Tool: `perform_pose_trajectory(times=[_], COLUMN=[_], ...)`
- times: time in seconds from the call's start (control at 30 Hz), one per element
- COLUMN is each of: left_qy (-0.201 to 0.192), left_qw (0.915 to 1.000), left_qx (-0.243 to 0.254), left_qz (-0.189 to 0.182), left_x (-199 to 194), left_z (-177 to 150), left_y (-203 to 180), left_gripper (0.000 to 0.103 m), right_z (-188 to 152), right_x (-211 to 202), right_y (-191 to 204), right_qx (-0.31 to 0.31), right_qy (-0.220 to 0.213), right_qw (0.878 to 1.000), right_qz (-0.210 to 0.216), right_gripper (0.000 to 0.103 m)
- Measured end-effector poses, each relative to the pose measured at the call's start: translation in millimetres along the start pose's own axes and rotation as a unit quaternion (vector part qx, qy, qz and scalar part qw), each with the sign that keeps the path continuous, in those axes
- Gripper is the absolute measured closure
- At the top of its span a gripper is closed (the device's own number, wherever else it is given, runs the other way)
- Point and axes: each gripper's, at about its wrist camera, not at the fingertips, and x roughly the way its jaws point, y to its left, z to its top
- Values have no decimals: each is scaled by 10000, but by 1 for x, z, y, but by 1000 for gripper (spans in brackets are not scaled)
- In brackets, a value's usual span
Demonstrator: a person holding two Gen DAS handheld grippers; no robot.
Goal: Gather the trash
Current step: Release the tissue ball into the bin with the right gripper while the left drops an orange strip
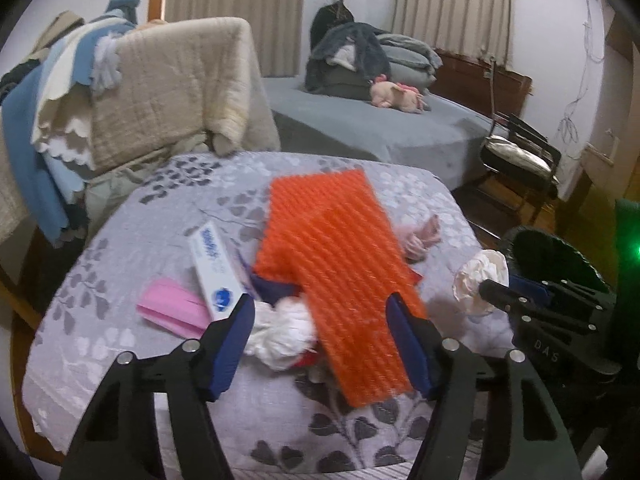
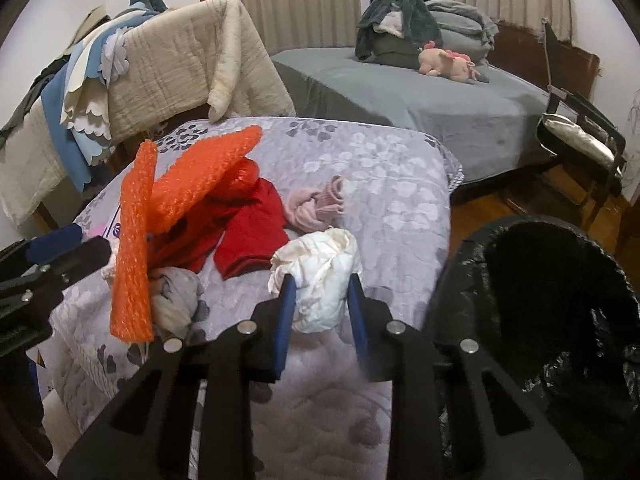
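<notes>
An orange bubble-wrap sheet point(image 1: 340, 248) rises off the flowered bedspread point(image 1: 140, 360), one end lying between the jaws of my left gripper point(image 1: 320, 299). The right pad is at the sheet's edge and the left pad stands apart from it, so this gripper is open. A crumpled white tissue point(image 1: 284, 332) lies under the sheet by the left pad. My right gripper point(image 2: 320, 285) is shut on a crumpled white paper wad point(image 2: 320, 264), just left of the black trash bag point(image 2: 560, 300). In the right wrist view the orange sheet point(image 2: 134, 248) stands folded upright.
On the bedspread lie a white toothpaste box point(image 1: 216, 276), a pink paper point(image 1: 168, 308), a red cloth point(image 2: 248, 224), pink socks point(image 2: 316, 204) and a grey sock point(image 2: 176, 300). A blanket-draped chair point(image 1: 172, 80) stands behind, a grey bed point(image 1: 380, 128) beyond it.
</notes>
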Motion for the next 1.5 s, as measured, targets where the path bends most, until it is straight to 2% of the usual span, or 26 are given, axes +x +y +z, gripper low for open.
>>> perform_pose_trajectory(times=[0.2, 0.27, 0.33, 0.43, 0.5, 0.73, 0.97, 1.2, 1.5], left_qy=[216, 250, 307, 360, 329, -46, -267, -228, -89], left_qw=[9996, 9994, 9988, 9975, 9975, 9970, 9941, 9874, 9744], left_qx=[122, 168, 214, 161, 169, 138, 286, 610, 991], left_qz=[-138, -187, -319, -593, -609, -756, -1014, -1440, -2014], left_x=[19, 23, 26, 27, 25, -11, -30, -24, -6], left_z=[-3, -3, -3, -4, -4, 11, 30, 36, 35], left_y=[-14, -17, -20, -23, -24, -27, -51, -95, -169], left_gripper=[36, 40, 65, 87, 90, 92, 92, 92, 92], right_z=[-3, -3, -4, -4, -4, 1, 10, 4, -31], right_x=[-11, -14, -16, -20, -23, -46, -80, -112, -133], right_y=[-5, -7, -9, -11, -12, -15, -35, -80, -148], right_qx=[-43, -29, -15, 21, 33, 97, 293, 573, 1077], right_qy=[-43, -42, -41, -53, -76, -311, -667, -872, -757], right_qw=[10000, 10000, 10000, 9999, 9999, 9995, 9972, 9923, 9804], right_qz=[-53, -62, -78, -83, -86, -54, -186, -661, -1465], right_gripper=[77, 77, 77, 77, 77, 77, 77, 77, 77])
